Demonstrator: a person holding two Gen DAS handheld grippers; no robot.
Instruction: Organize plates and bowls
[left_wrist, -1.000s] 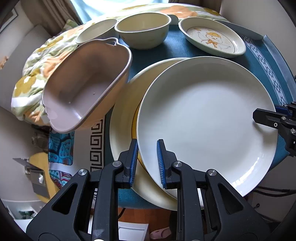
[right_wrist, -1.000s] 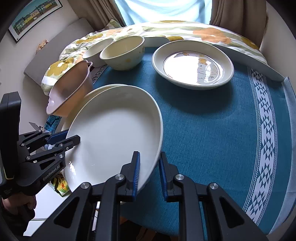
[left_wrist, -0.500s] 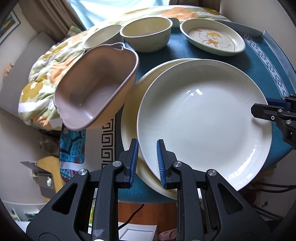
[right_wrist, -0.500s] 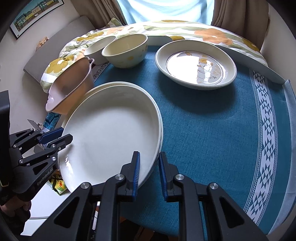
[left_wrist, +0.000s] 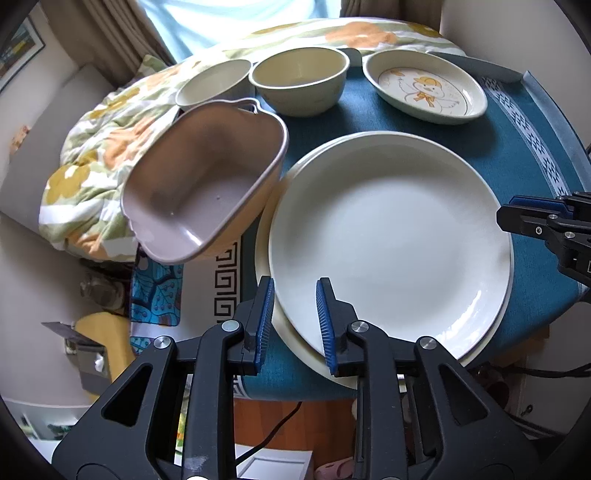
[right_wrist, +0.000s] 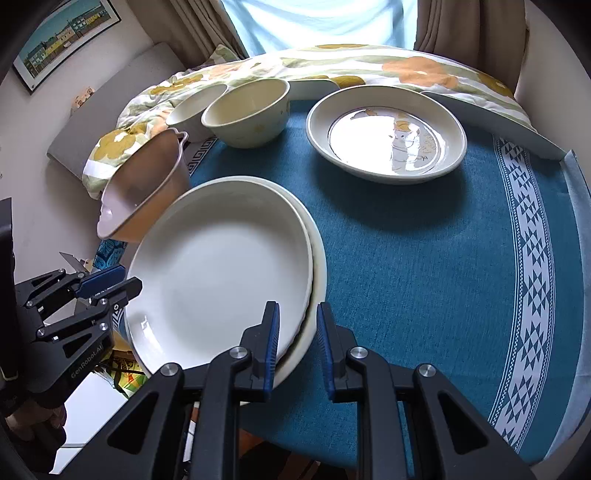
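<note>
The round white ceramic plate (left_wrist: 388, 254) is laid on a cream plate (right_wrist: 319, 266) at the near-left edge of the teal-clothed desk (right_wrist: 424, 266), evidently for stacking. Its rim is between the left tool's (left_wrist: 295, 325) opening jaws, pads apparently off it, and is seemingly clenched by the right tool (right_wrist: 297, 343). A floral quilt (right_wrist: 369, 66) lies beyond, under a curtained window.
</note>
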